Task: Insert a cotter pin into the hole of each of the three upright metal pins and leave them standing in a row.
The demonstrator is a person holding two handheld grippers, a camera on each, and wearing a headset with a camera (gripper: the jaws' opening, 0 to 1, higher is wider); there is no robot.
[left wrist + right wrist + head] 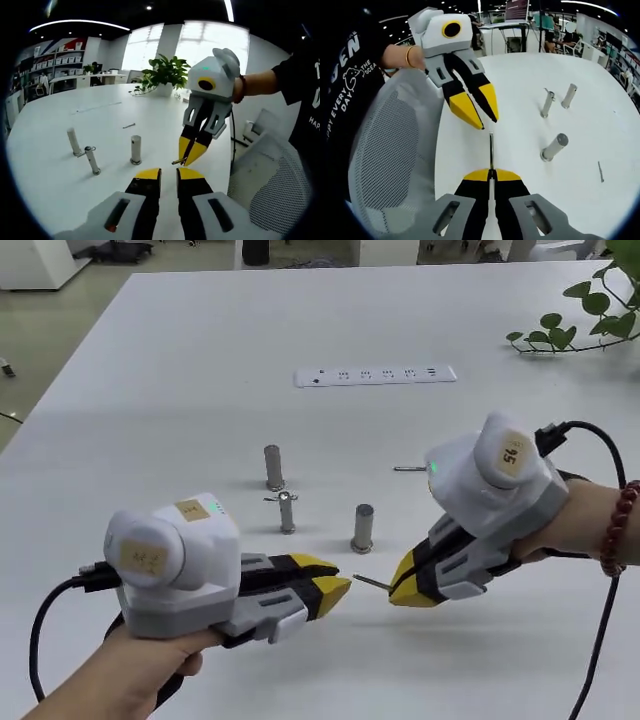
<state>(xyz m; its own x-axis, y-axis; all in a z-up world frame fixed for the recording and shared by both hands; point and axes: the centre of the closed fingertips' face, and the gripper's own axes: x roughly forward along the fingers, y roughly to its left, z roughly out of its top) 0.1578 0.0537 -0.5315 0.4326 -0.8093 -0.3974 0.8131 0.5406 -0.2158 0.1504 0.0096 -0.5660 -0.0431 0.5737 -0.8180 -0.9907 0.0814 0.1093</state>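
Note:
Three upright metal pins stand on the white table: a far one (273,467), a middle one (287,512) with a cotter pin through its top, and a near right one (363,528). My right gripper (402,593) is shut on a cotter pin (370,583), whose shaft sticks out toward the left gripper (338,585). In the right gripper view the held cotter pin (491,145) points at the left gripper's tips (487,122). The left gripper (168,173) is slightly open with nothing between its jaws. A loose cotter pin (410,469) lies flat behind the near right pin.
A white power strip (375,375) lies farther back on the table. Plant leaves (575,325) hang over the far right corner. A mesh office chair (395,150) stands at the table's near edge.

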